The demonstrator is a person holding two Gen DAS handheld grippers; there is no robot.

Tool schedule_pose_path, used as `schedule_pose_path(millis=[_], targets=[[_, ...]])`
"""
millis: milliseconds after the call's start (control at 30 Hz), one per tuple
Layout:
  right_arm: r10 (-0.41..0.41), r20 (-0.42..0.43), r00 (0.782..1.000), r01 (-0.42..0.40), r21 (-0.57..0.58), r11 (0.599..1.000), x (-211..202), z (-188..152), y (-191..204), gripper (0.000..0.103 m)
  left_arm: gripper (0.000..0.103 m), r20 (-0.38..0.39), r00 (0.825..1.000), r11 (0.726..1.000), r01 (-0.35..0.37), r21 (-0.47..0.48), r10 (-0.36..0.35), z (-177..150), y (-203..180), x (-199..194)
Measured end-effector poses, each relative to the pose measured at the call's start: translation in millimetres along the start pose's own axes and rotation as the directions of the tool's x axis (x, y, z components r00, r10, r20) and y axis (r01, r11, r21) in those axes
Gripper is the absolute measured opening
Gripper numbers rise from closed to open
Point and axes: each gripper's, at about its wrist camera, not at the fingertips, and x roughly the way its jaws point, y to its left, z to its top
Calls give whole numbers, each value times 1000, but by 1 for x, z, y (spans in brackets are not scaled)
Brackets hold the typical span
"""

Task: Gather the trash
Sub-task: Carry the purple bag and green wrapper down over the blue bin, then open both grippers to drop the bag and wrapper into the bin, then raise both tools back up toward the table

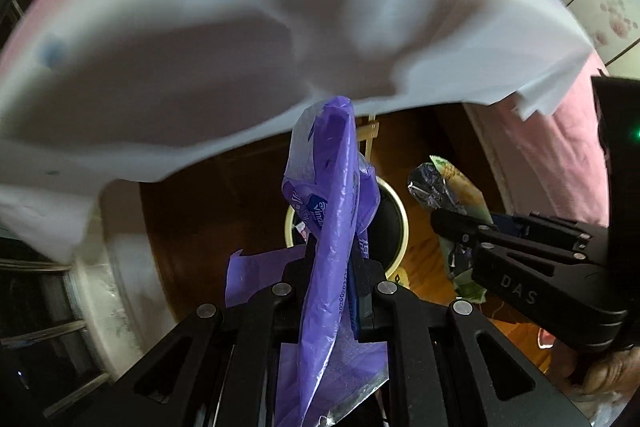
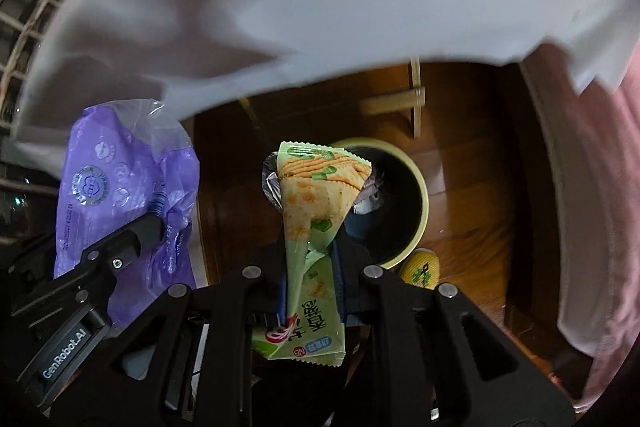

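Observation:
My left gripper [image 1: 332, 263] is shut on a purple plastic tissue wrapper [image 1: 332, 195], which sticks up between the fingers. My right gripper [image 2: 312, 267] is shut on a green cracker wrapper [image 2: 316, 195] with a foil inside. Both are held above the floor, near a round trash bin [image 2: 422, 203] with a pale rim and dark inside. In the left wrist view the bin [image 1: 400, 227] lies behind the purple wrapper, and the right gripper [image 1: 444, 217] with the green wrapper [image 1: 444, 183] is to the right. In the right wrist view the left gripper [image 2: 154, 223] and purple wrapper [image 2: 112, 179] are at left.
A white sheet [image 1: 240, 27] on the bed's edge fills the upper half of both views, with pink bedding [image 2: 592, 187] to the right. The floor [image 2: 472, 227] is brown wood. A yellow slipper [image 2: 420, 269] lies beside the bin. A wooden frame [image 2: 404, 101] stands behind it.

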Motion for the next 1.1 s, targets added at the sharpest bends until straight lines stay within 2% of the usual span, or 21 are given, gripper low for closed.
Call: schedule_pose_path(millis=[233,400,533,600,700,767,800,867,933,1100], targets=[[16,-58,998,-10,107,994,92,-8,-48,15,11,-50,999,1000,5,7,-4,-2,0,91],[35,-62,997,-26,145,989,134,-13,-74,16,11,-85,996,1000,2,0,-2,-10,2,148],[43,-66,997,-33,153,988,161,-13,-86,18,12,-98,995,1000,2,3,-2,-10,0,176],[57,-65,996,-46,159,986,171,-13,-92,24,17,-105,994,1000,-4,11,5,-11,0,189],[58,-69,996,-46,169,985,188,-13,-98,36,31,-114,993,1000,-13,15,14,-13,-1,203],[73,-76,994,-58,179,982,196,-13,-102,47,46,-114,993,1000,-10,14,11,-12,-6,211],[73,-80,994,-57,182,982,197,-10,-102,52,48,-114,993,1000,-22,11,23,-11,-5,212],[69,-79,994,-53,188,981,201,-7,-108,58,61,-115,993,999,-32,2,32,-7,-4,215],[67,-74,995,-52,187,981,203,-4,-111,63,69,-112,993,999,-34,-15,32,-6,0,217],[57,-71,996,-45,163,986,202,-1,-109,66,72,-97,994,998,-51,-24,49,0,3,214]])
